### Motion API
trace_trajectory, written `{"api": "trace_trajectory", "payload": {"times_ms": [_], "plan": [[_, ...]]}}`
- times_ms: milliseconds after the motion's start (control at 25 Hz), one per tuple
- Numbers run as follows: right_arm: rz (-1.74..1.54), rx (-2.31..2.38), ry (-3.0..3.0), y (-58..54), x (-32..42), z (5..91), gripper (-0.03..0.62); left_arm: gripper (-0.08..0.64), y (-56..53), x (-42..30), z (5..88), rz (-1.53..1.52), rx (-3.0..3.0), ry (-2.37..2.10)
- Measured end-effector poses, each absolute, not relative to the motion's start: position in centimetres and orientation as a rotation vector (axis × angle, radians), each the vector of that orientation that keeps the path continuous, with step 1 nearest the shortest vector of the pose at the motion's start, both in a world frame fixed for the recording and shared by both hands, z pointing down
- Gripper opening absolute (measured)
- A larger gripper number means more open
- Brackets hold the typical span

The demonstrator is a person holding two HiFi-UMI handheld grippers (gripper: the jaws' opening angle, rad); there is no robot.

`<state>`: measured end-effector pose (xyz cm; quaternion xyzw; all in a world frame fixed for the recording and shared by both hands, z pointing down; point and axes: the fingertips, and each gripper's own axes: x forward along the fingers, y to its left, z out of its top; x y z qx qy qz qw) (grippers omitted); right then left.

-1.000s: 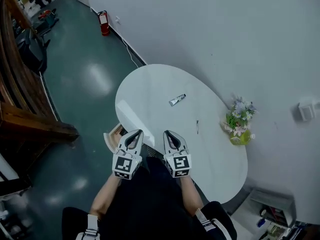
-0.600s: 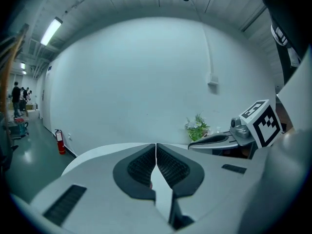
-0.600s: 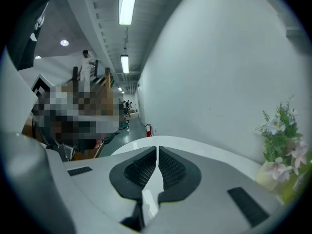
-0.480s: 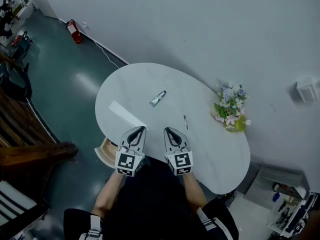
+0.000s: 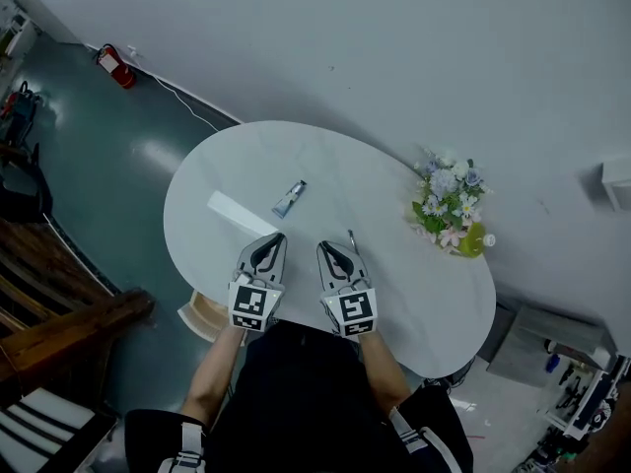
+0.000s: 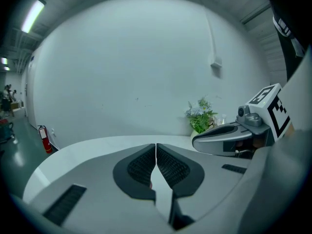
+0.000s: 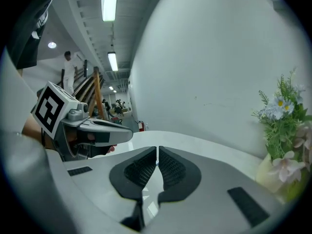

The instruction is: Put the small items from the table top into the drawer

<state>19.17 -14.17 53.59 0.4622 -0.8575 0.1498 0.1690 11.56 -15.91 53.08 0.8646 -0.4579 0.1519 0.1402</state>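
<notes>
On the white oval table (image 5: 394,304) lie a small silvery tube (image 5: 289,198) and a thin dark pen (image 5: 351,238). The pen's near end is right by my right gripper's tip. Side by side above the table's near edge, my left gripper (image 5: 277,236) and my right gripper (image 5: 323,245) are both shut and hold nothing. The left gripper view shows the left gripper (image 6: 155,147) with its jaws together. In the right gripper view the right gripper (image 7: 157,150) is the same. A wood-coloured open drawer (image 5: 200,315) sticks out under the table's left front edge.
A yellow-green vase of flowers (image 5: 449,210) stands at the table's right, against the white wall. A flat white strip (image 5: 237,211) lies left of the tube. A red fire extinguisher (image 5: 111,66) stands on the green floor far left. Wooden stairs (image 5: 59,333) are at the lower left.
Both grippers have moved forward, from beside the table's edge to over its near part, still shut. In the head view the table and flowers have shifted left and toward me.
</notes>
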Motion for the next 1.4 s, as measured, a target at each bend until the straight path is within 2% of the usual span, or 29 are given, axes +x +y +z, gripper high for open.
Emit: {"api": "trace_trajectory", "payload": {"times_ms": [800, 840, 920, 1000, 1400], "plan": [[0.608, 1.362, -2.349, -18.8, 22.2, 60.2, 0.038, 0.026, -22.4, 13.5, 62.2, 0.648, 2.433, -1.211], [0.614, 1.364, -2.346, -18.8, 22.2, 60.3, 0.038, 0.048, -22.5, 13.5, 62.6, 0.669, 2.432, -1.202], [0.625, 1.368, -2.34, -18.8, 22.3, 60.5, 0.038, 0.158, -22.8, 13.9, 63.8, 0.702, 2.425, -1.155], [0.635, 1.369, -2.334, -18.7, 22.4, 60.8, 0.038, 0.212, -23.2, 14.2, 65.0, 0.725, 2.409, -1.124], [0.668, 1.404, -2.294, -18.5, 23.7, 61.7, 0.038, 0.224, -26.2, 14.2, 68.2, 0.837, 2.402, -1.149]]}}
